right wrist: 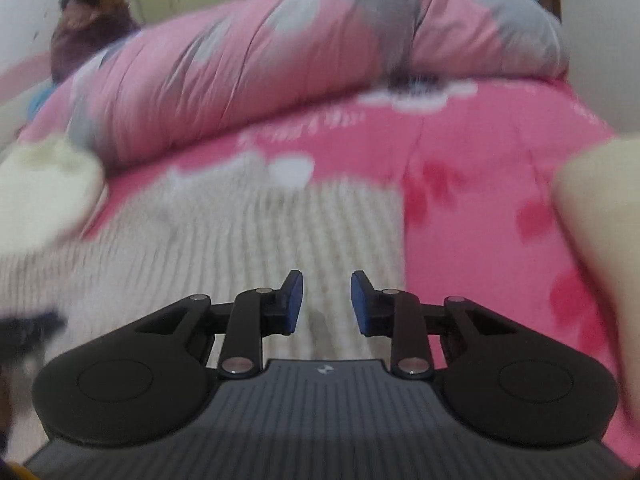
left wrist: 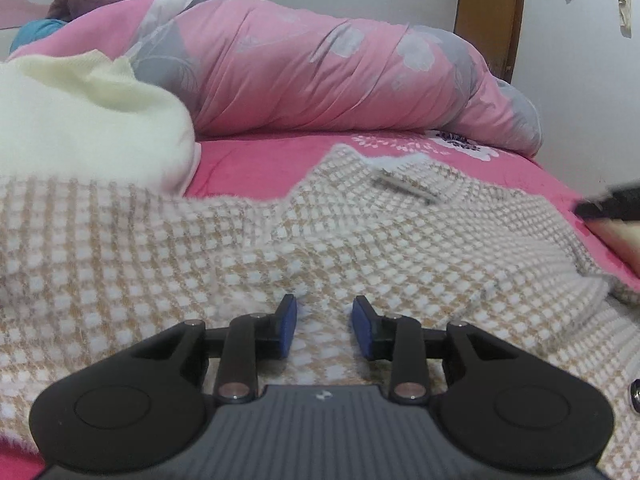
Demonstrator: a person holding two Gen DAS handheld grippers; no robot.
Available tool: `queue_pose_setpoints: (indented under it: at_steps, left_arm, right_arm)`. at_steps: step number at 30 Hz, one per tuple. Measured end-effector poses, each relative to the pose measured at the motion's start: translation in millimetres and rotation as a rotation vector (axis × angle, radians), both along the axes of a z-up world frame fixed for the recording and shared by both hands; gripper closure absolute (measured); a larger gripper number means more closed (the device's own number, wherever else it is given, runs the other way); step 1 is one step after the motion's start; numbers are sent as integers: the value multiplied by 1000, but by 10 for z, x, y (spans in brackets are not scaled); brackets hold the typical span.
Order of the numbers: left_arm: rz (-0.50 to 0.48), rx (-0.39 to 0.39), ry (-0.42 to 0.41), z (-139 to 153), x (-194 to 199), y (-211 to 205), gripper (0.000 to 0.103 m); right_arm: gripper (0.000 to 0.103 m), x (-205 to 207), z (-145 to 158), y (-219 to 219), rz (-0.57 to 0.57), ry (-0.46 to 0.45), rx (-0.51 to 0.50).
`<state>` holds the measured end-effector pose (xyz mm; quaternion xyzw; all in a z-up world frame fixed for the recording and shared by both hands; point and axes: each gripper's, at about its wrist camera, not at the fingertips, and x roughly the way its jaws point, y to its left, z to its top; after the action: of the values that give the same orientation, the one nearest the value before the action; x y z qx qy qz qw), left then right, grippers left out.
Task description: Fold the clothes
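A beige-and-white checked knit sweater (left wrist: 280, 240) lies spread on the pink bed, its collar and label (left wrist: 404, 184) toward the far side. My left gripper (left wrist: 325, 312) hovers low over the sweater's middle, open, nothing between its blue pads. In the right wrist view the picture is blurred; the sweater (right wrist: 256, 240) fills the lower left. My right gripper (right wrist: 326, 292) is open above the sweater's right edge, empty. A dark piece of the right gripper (left wrist: 608, 202) shows at the right edge of the left wrist view.
A cream knit garment (left wrist: 80, 120) is piled at the left on the bed. A rolled pink and grey floral quilt (left wrist: 340, 76) lies across the back. A person in dark purple (right wrist: 88, 28) sits far left. The pink bedsheet (right wrist: 480, 208) is bare to the right. A pale blurred shape (right wrist: 600, 220) fills the right edge.
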<state>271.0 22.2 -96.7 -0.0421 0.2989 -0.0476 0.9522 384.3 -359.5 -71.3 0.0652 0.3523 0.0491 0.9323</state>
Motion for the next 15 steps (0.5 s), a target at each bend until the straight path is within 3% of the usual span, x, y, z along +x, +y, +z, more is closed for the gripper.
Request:
queue_pose_setpoints:
  at_steps: [5,15]
  left_arm:
    - [-5,-28,5,-27,34,44,70]
    - [-3,-67,4,-36,18,108,69]
  right_arm:
    - [80,441,49,-92,-69,26,30]
    - [78,-278,93,-33,-60,31,-19]
